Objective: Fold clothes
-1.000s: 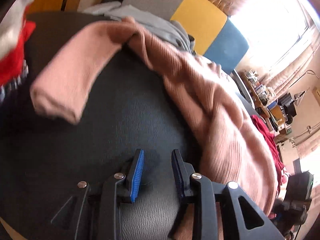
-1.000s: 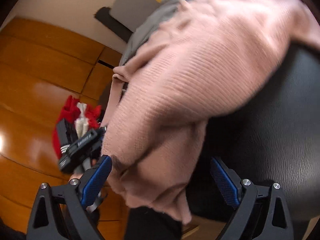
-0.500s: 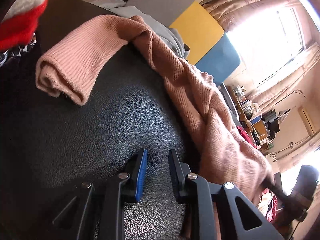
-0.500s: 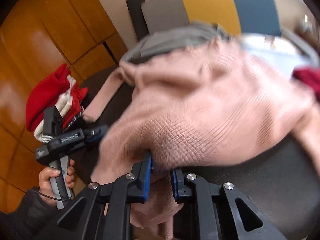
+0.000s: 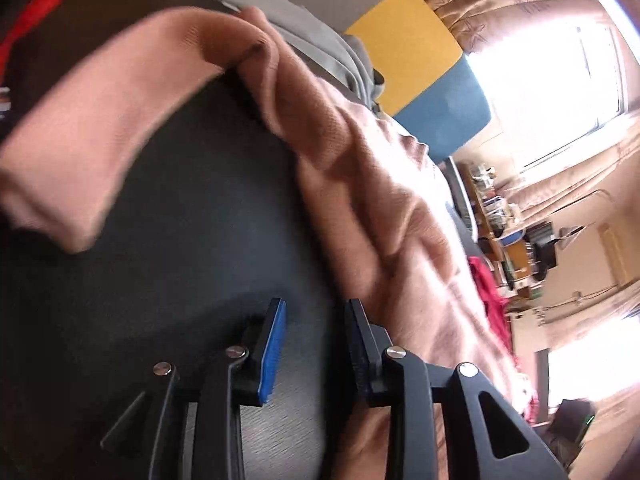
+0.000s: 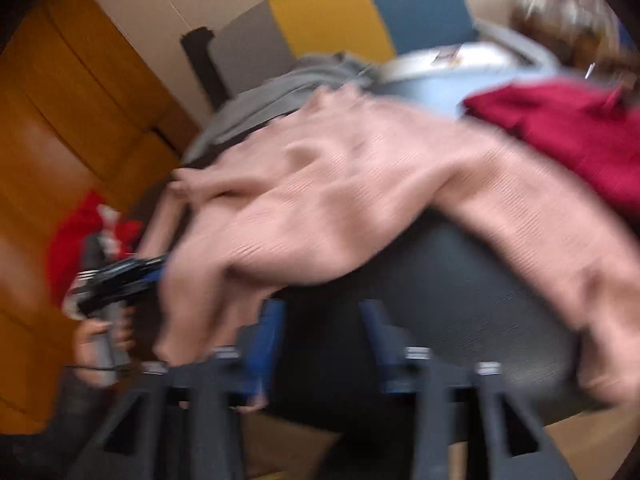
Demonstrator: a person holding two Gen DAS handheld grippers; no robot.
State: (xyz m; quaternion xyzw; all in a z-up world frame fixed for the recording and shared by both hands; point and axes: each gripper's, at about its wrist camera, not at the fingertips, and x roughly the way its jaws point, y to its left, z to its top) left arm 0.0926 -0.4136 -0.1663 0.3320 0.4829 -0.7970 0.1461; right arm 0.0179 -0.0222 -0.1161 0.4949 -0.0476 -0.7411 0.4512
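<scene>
A pink sweater (image 5: 360, 168) lies spread across the dark tabletop (image 5: 168, 264), its body bunched in soft folds along the right side in the left wrist view and one sleeve (image 5: 104, 120) stretching out toward the left edge. The left tongs (image 5: 314, 344) hover low over bare tabletop just beside the sweater's edge, jaws partly apart with nothing between the blue pads. In the blurred right wrist view the right tongs (image 6: 320, 344) are likewise partly open and grip nothing, with the sweater's near edge hanging just above and to the left of them. Farther left in that view a hand (image 6: 100, 340) holds the handle of the other tool near the tabletop's edge. A grey garment (image 6: 280, 96) lies behind the sweater, a dark red one (image 6: 568, 128) at its right, and a red and white pile (image 6: 84, 232) sits at the left by the wooden cabinets (image 6: 80, 120).
</scene>
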